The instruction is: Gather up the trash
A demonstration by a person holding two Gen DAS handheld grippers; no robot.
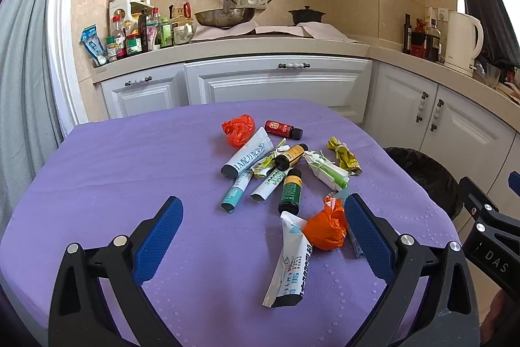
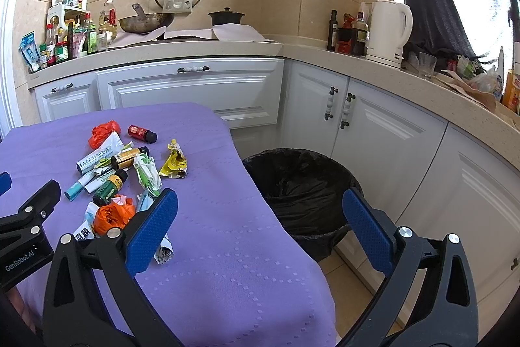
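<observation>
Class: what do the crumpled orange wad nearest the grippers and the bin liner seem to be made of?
Crumpled orange wad: probably thin plastic film, slightly glossy, with sharp creases. Black bin liner: likely thin plastic, shiny and wrinkled, folded over the bin's rim.

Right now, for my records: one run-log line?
left gripper: jaws open, empty | right gripper: same | black-lined bin: no trash seen

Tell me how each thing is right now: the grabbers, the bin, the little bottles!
Left gripper: open, holding nothing.
Right gripper: open, holding nothing.
Black-lined round trash bin: uncovered, looks empty.
Red-labelled small brown bottle: lying down, capped.
Green-labelled small brown bottle: lying down, capped.
Crumpled orange plastic bag: on the purple tablecloth.
</observation>
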